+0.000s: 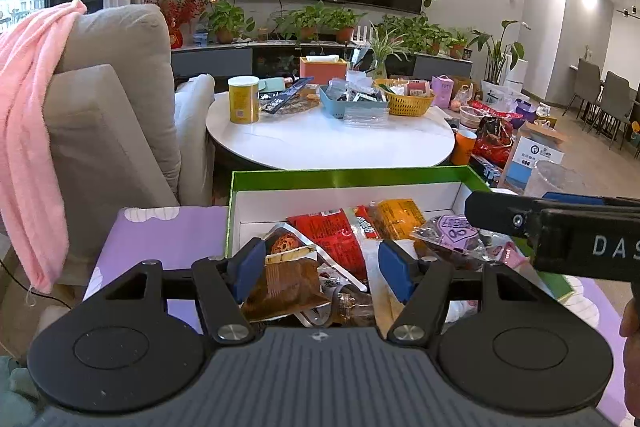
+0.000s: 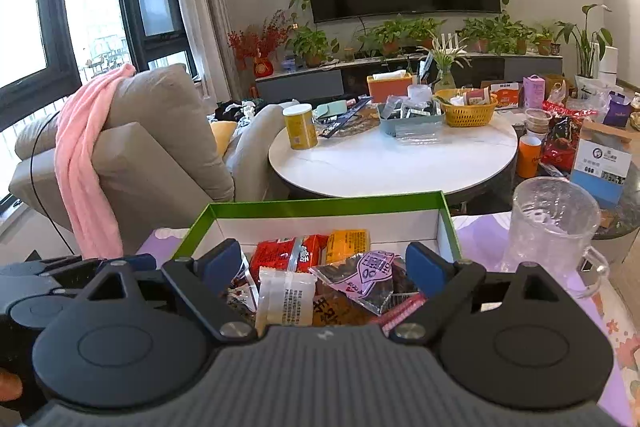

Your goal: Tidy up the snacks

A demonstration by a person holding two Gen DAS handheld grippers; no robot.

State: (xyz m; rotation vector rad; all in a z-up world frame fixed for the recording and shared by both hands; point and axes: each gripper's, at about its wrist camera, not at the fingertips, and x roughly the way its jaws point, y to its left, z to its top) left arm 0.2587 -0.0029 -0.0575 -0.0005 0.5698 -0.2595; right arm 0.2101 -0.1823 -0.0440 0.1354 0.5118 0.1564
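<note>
A white box with a green rim sits on a purple mat and holds several snack packets. Among them are a red packet, an orange one, a brown one, a white one and a clear packet with a purple label. My left gripper is open over the box's near left part, with the brown packet lying loose below its pads. My right gripper hovers open above the white and purple-label packets; its finger comes in from the right.
A clear plastic jug stands on the mat right of the box. Beyond it, a round white table carries a yellow can, a blue tray and a yellow basket. A beige sofa with a pink blanket is on the left.
</note>
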